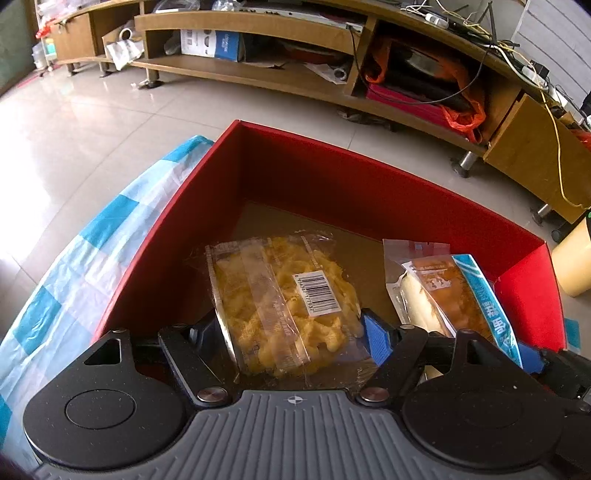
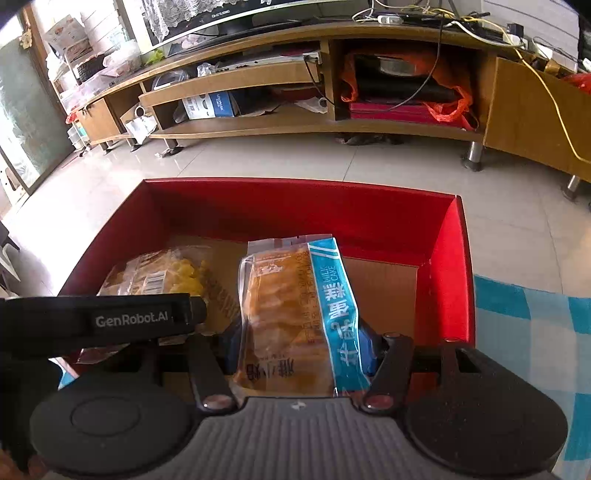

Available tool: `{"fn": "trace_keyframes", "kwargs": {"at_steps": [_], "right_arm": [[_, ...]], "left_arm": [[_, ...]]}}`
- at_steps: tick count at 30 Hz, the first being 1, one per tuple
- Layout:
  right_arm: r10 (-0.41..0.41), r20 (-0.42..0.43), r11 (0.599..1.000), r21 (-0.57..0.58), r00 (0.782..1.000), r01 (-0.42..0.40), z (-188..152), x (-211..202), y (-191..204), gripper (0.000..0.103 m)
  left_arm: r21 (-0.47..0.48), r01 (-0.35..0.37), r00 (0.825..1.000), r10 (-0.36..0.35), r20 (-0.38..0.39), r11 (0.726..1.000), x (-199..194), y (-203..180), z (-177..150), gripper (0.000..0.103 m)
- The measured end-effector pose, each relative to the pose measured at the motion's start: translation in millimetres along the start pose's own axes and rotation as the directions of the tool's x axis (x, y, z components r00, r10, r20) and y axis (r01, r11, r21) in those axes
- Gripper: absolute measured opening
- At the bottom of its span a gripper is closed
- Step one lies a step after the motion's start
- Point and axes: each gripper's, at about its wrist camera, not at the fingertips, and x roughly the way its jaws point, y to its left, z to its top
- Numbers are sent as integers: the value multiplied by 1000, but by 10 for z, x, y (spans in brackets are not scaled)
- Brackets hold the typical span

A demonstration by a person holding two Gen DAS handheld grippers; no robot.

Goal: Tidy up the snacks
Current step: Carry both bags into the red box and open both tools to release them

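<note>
Left gripper (image 1: 295,332) was clamped on a clear packet of yellow snacks (image 1: 284,299), held over the floor of the red box (image 1: 332,173) ahead of it. Right gripper (image 2: 301,347) gripped the milk cake packet (image 2: 295,314), also inside the box, just right of the left one. Step looked like placing both packets. Next move probably: lower, let go, pull back. Checked cloth (image 1: 85,258) lay beside the box.

Bright daylight, strong fisheye bend

Daylight glares white off the tiled floor (image 1: 74,122) at left and shines on the snack wrappers; the red box (image 2: 369,218) interior lies in shade, the cabinet (image 1: 258,22) bows, and corners go dark.
</note>
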Motion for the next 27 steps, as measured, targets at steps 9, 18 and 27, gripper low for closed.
{"fn": "trace_keyframes", "kwargs": {"at_steps": [9, 18, 27], "right_arm": [[10, -9, 1000, -24, 1000, -10, 14, -51, 3, 58], [-24, 61, 999, -27, 998, 26, 4, -388, -61, 63], [-13, 71, 998, -54, 997, 17, -187, -735, -29, 64]], "left_arm": [[5, -8, 1000, 8, 0, 1000, -70, 47, -10, 84], [26, -24, 993, 21, 117, 999, -502, 125, -3, 98], [-14, -1, 995, 2, 102, 1000, -745, 393, -208, 99]]}}
